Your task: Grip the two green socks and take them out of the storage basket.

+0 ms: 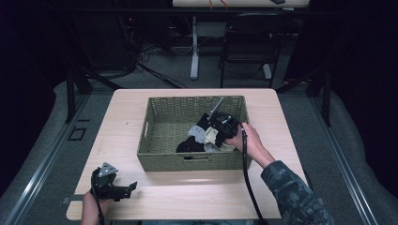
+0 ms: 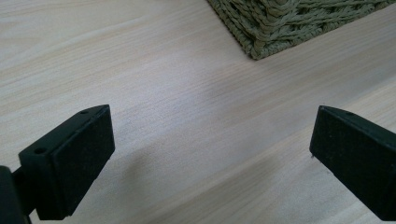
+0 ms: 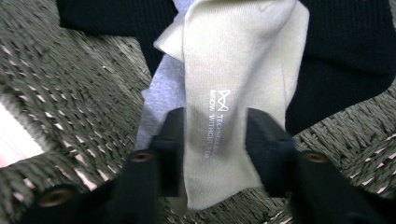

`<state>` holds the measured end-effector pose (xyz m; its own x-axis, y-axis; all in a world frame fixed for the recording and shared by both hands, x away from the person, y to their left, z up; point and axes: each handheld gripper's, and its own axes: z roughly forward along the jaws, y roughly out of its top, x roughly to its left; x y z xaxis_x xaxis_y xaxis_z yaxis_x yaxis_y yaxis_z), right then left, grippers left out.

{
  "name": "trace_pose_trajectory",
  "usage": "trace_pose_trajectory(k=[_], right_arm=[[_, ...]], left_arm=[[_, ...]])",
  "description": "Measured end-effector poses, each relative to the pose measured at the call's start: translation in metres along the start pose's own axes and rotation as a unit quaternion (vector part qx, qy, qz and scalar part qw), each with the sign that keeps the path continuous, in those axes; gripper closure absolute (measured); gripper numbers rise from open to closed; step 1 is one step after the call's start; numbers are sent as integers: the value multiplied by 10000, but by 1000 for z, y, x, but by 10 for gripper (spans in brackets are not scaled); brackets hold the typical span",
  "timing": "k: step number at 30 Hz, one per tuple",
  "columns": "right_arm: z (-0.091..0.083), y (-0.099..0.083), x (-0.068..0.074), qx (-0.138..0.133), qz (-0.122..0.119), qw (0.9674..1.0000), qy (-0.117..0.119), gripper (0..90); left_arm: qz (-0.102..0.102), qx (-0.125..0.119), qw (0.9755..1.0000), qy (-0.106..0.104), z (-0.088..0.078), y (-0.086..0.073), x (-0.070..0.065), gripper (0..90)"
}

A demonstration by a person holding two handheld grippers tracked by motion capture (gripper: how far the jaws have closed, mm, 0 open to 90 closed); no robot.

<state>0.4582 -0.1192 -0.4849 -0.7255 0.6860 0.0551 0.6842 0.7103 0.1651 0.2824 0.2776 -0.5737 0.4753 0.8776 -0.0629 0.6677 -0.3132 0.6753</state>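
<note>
Right gripper sits low in the basket near its right wall, jaws narrowed around the beige sock, pads against its sides, atop dark socks. Left gripper rests wide open near the table's front left corner, holding nothing. Judgement: pinch one layer only and lift straight up, clear of the rim.

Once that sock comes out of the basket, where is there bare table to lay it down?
Bare table lies left of the basket, and a strip runs along its near wall between the left gripper and the person's sleeve. The basket's left half is bare weave. Its right half is crowded: socks and the right gripper.
</note>
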Motion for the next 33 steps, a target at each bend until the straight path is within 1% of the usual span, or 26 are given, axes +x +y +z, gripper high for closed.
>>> trace_pose_trajectory(k=[1, 2, 3, 4, 7, 8, 9, 10, 11, 14, 15, 16, 17, 18, 19, 21, 22, 24, 25, 26, 27, 28, 30, 31, 33], right_arm=[[1, 0, 0, 27, -2, 10000, -12, 634], [2, 1, 0, 83, -39, 10000, -7, 669], [2, 1, 0, 83, -39, 10000, -7, 669], [5, 1, 1, 118, -21, 9999, -15, 725], [7, 1, 1, 142, -23, 9999, -32, 799], [6, 0, 0, 89, -13, 10000, -19, 830], [6, 1, 0, 125, -14, 9999, -22, 854], [5, 0, 0, 111, -20, 9999, -62, 883], [5, 0, 0, 79, 28, 9999, -58, 900], [4, 0, -1, 61, -2, 10000, -72, 900], [3, -1, -1, 5, 24, 10000, -71, 882], [0, -1, -1, -66, 27, 9999, -78, 757], [0, -1, -1, -85, 30, 9999, -49, 694], [0, 0, 0, -45, -11, 10000, -24, 588], [0, 0, 1, -27, -52, 10000, 16, 511], [3, 2, 2, 72, -105, 9999, 70, 397], [6, 3, 3, 92, -79, 9999, 79, 380], [10, 5, 2, 165, -99, 9998, 70, 395], [12, 6, 2, 189, -71, 9998, 33, 441], [13, 7, 1, 241, -43, 9997, -37, 506], [14, 7, 1, 256, -13, 9996, -68, 544], [14, 7, 0, 292, -32, 9995, -122, 617], [13, 7, 0, 251, -7, 9996, -150, 705], [12, 7, -1, 207, -46, 9996, -198, 744], [6, 6, -2, 106, -87, 9995, -276, 791]], left_arm=[[2, 0, 10000, -2, 0, 0, 0, 0], [4, -1, 10000, -2, 0, 0, 0, 0], [4, -1, 10000, -2, 0, 0, 0, 0], [1, 1, 10000, -1, 0, 0, 0, 0], [-1, -4, 10000, 0, 0, 0, 0, 0], [2, 0, 10000, -2, 0, 0, 0, 0], [-1, -2, 10000, 0, 0, 0, 0, 0], [0, -4, 10000, -1, 0, 0, 0, 0], [1, -2, 10000, -1, 0, 0, 0, 0], [0, -3, 10000, -4, 0, 0, 0, 0], [0, -2, 10000, -1, 0, 0, 0, 0], [5, 12, 10000, -8, 0, 0, 0, 0], [9, 11, 10000, -8, 0, 0, 0, 0], [30, 15, 10000, -10, 0, 0, 0, 0], [28, 22, 10000, -14, 0, 0, 0, 0], [26, 25, 10000, -16, 0, 0, 0, 0], [32, 24, 10000, -9, 0, 1, 0, 0], [13, 11, 10000, -10, 0, 0, 0, 0], [6, 1, 10000, -7, 0, 0, 0, 0], [3, -1, 10000, -9, 0, 0, 0, 0], [-10, -2, 10000, -4, 0, 0, 0, 0], [0, 5, 10000, -2, 0, 0, 0, 0], [2, 2, 10000, -5, 0, 0, 1, 0], [2, 0, 10000, -6, 0, 0, 1, 0], [-8, -7, 10000, -15, 0, 0, 0, 0]])
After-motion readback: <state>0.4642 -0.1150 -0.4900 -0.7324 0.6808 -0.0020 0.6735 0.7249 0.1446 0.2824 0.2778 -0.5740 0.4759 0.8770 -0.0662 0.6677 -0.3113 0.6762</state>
